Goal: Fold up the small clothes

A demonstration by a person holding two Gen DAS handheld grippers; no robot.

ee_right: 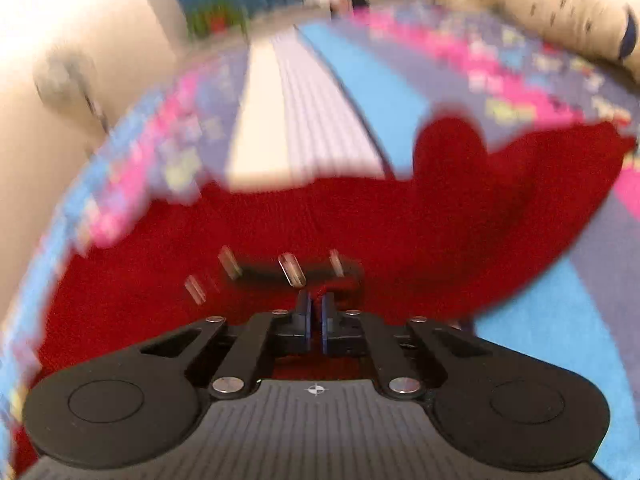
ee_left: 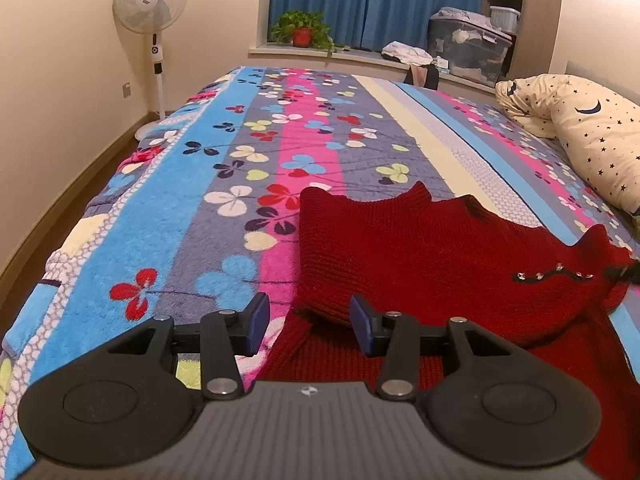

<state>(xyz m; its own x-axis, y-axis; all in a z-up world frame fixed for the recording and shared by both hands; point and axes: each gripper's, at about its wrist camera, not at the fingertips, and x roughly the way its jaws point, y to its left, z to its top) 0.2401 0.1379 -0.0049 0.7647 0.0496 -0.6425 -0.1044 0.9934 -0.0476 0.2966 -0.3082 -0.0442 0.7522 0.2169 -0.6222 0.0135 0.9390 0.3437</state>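
Bright flowers cover the bed point(ee_left: 224, 152), and a red knit sweater point(ee_left: 420, 248) lies near its front edge. The right hand-held gripper point(ee_right: 316, 312) is pinched tight on the sweater's cloth beside a row of shiny rings. The left hand-held gripper point(ee_left: 310, 320) is open, with a folded sweater edge just ahead, between its fingers, not squeezed.
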